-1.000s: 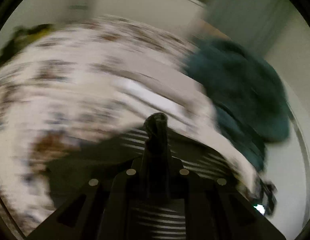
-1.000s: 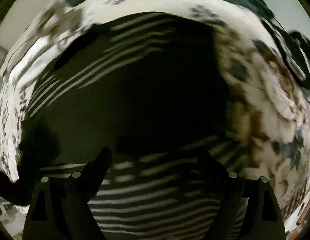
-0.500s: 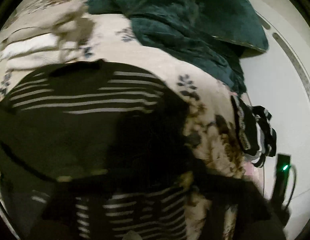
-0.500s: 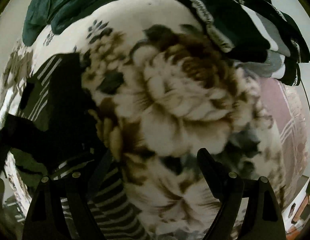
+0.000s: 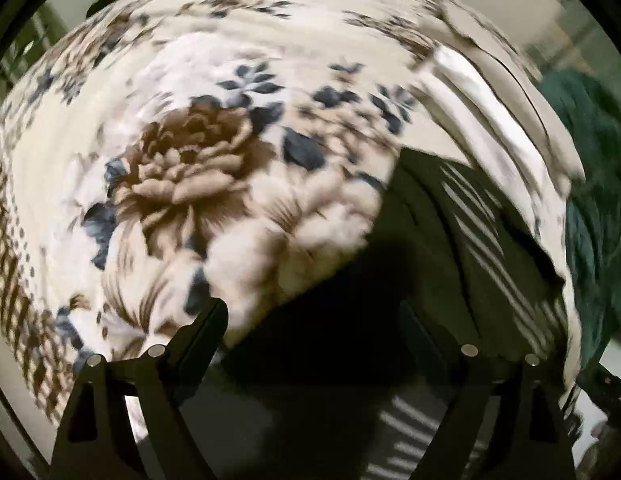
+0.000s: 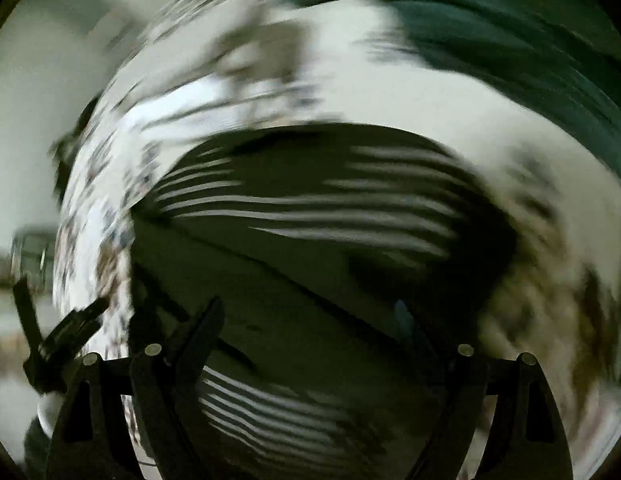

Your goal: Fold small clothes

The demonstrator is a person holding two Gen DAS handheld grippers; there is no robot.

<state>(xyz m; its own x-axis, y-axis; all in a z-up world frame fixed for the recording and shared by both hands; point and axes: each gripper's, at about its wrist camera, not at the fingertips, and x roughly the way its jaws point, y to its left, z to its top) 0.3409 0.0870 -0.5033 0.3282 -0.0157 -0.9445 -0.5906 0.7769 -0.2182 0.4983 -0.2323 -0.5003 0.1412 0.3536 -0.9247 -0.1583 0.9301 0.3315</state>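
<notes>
Two blurred wrist views look down at a bed covered by a flowered blanket (image 5: 182, 184). The left claw (image 5: 310, 320) is spread wide and holds nothing. A dark striped garment (image 5: 470, 240) lies on the blanket, ahead and to the right of this claw. The right claw (image 6: 306, 320) is also spread and empty, with the same striped garment (image 6: 310, 208) directly ahead and beneath it. A dark green cloth (image 6: 490, 24) sits farther ahead (likely more laundry). Judging by the layout, the fold is partway done. A good next move would be to pinch two matching corners, lift evenly and lay the edge down flat, avoiding the blanket beneath.
</notes>
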